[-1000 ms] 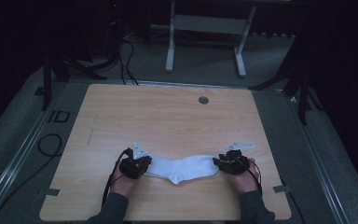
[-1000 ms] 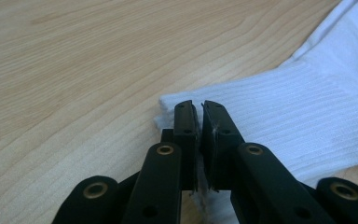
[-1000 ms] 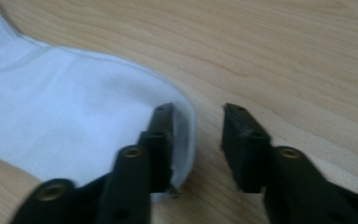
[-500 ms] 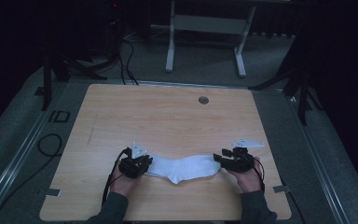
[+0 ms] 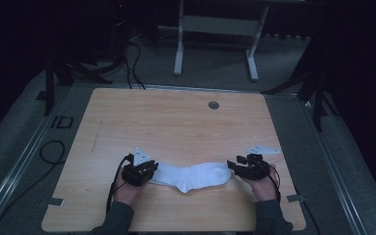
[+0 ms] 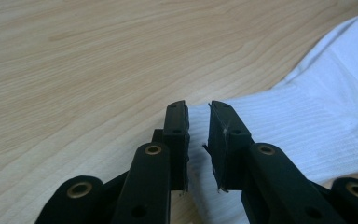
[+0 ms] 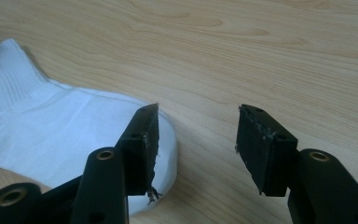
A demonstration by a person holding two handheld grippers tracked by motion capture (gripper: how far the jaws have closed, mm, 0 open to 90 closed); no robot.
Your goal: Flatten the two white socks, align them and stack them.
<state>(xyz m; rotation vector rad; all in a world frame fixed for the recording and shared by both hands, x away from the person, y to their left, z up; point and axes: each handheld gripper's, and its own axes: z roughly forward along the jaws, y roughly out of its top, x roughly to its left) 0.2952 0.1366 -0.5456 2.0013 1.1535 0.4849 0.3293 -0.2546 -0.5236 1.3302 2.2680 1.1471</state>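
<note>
- The white sock lies flat near the front edge of the bench, stretched between the two grippers, cuff end toward the left one and toe end toward the right.
- The left gripper has its jaws nearly closed with a thin gap. The ribbed cuff runs into that gap, but I cannot tell for sure whether the cloth is pinched or only lying between the pads.
- The right gripper is wide open and holds nothing. Its left jaw sits over the sock's rounded toe, and its right jaw is over bare wood.
- Risk: if the left gripper lifts or pulls now, the sock will likely drag or swing from one end, since the right end is free. It could bunch up or slide toward the bench edge.
- Risk: if the cuff hold is only shallow, the thin knit may slip out under any tug.
- Risk: closing the right gripper where it is would probably catch only the toe's edge, or miss the cloth altogether.
- Since a second ago, in the high view, the right gripper has moved slightly outward off the sock's end. The left gripper and the sock have barely shifted.
</note>
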